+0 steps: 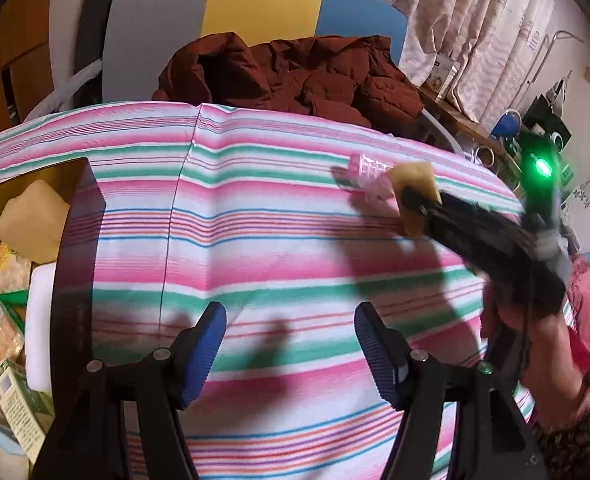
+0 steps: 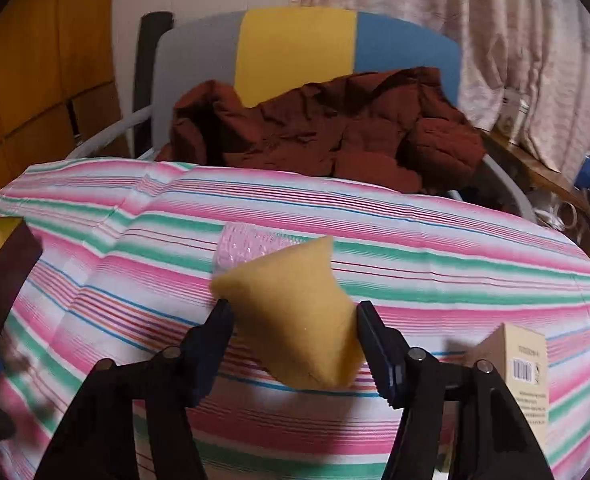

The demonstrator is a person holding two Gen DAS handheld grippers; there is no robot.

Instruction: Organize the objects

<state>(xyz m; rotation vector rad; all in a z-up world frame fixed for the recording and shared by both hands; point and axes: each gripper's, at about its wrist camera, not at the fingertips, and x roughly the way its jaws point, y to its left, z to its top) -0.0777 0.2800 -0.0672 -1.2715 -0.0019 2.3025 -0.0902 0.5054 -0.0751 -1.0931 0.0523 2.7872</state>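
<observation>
Sponge rides pinched in your right gripper above the striped cloth, so you are mid-carry toward the dark box at the left, where another sponge already lies. Your left gripper hangs spread and empty. Next, I judge, clear the box wall before letting go; the pink piece waits on the cloth

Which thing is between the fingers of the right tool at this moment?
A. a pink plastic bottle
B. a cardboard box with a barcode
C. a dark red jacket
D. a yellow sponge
D: the yellow sponge sits pinched between the two fingers of the right tool, above the striped cloth.
</observation>
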